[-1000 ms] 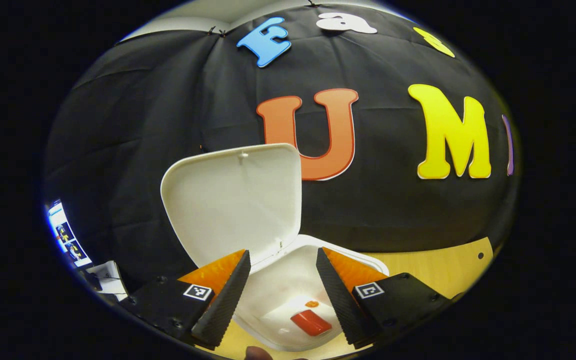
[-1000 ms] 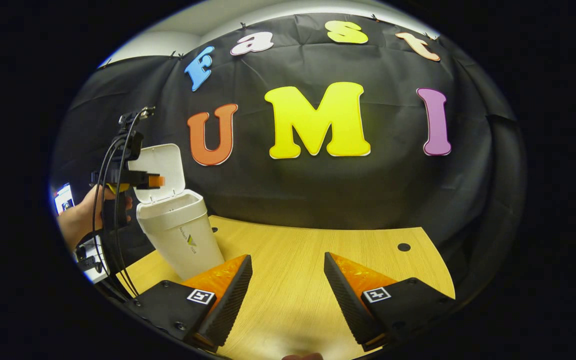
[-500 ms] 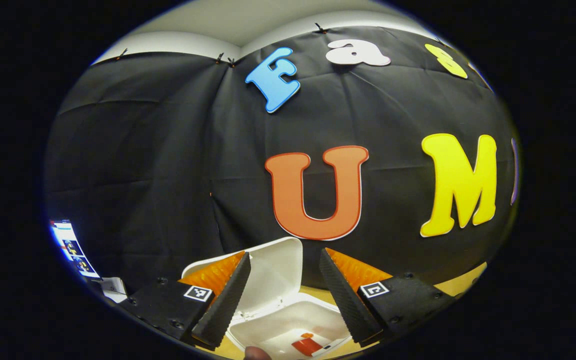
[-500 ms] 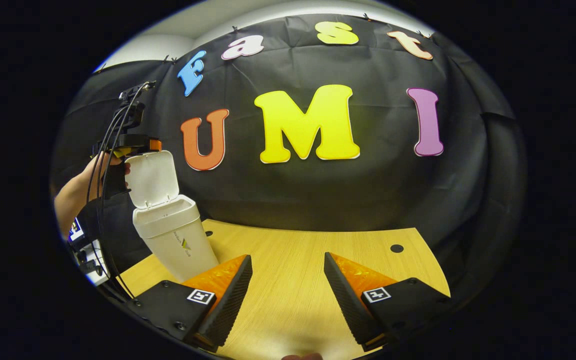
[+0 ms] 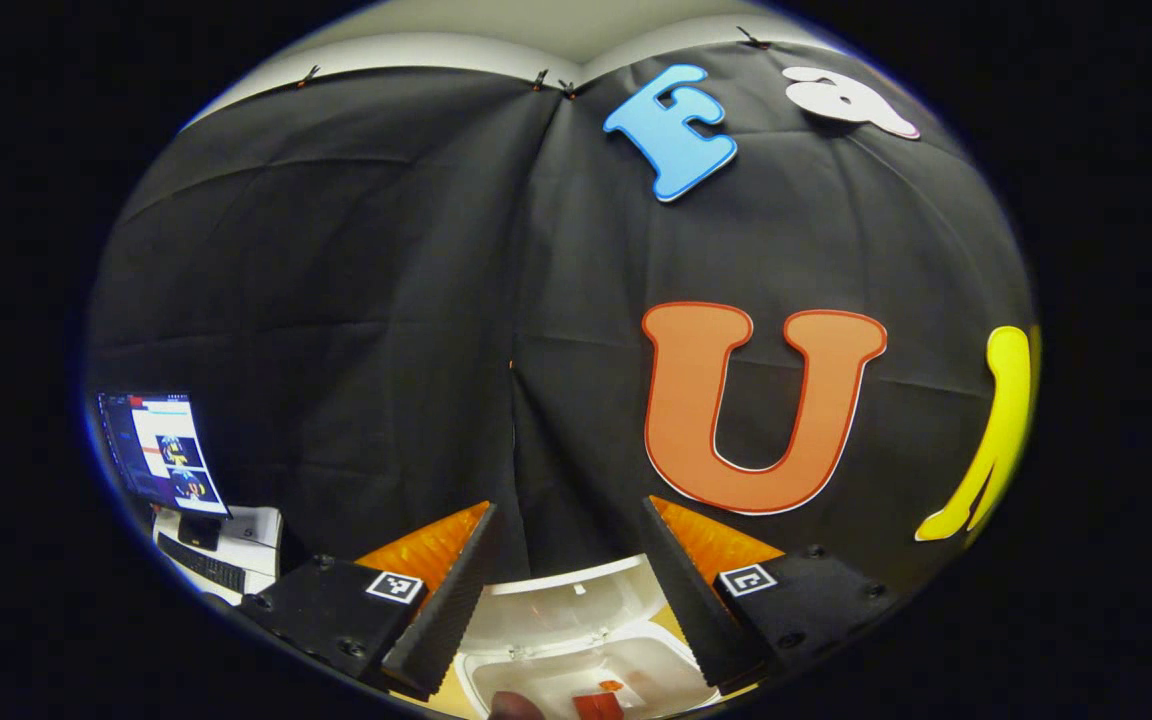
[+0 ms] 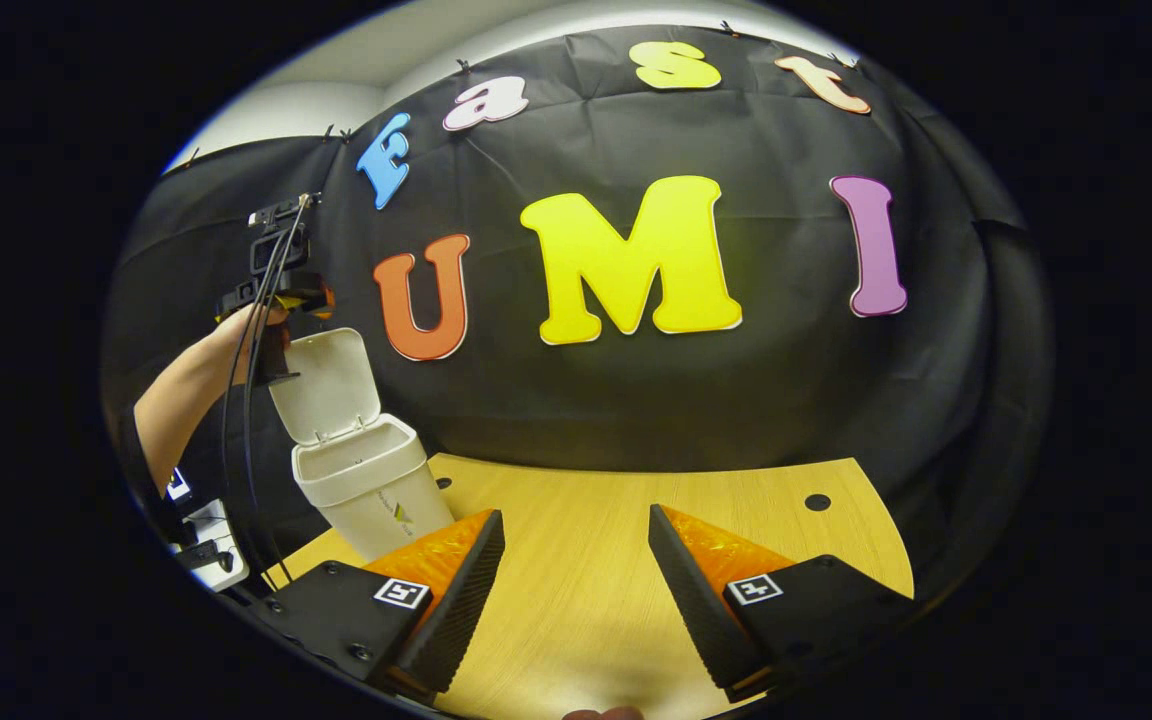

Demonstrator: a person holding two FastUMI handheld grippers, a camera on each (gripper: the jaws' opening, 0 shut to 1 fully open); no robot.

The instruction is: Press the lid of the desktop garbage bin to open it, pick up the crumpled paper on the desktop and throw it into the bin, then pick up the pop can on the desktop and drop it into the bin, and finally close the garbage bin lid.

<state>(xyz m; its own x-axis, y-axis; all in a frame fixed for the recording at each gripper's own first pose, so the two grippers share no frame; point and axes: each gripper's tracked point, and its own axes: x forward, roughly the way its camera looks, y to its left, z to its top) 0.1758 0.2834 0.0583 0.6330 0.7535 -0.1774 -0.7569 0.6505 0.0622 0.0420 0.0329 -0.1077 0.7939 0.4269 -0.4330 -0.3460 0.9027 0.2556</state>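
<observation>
One white garbage bin point(image 6: 366, 485) stands at nine o'clock on the wooden desktop point(image 6: 596, 560), lid point(image 6: 328, 385) upright, one red pop can point(image 5: 598, 706) inside, while the left gripper point(image 5: 566, 590) hovers above it, splayed and empty, like the low right gripper point(image 6: 576, 590).

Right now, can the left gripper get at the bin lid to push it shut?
Probably yes. The left gripper is open and sits just above the top edge of the upright lid on the bin, with nothing between them.
</observation>
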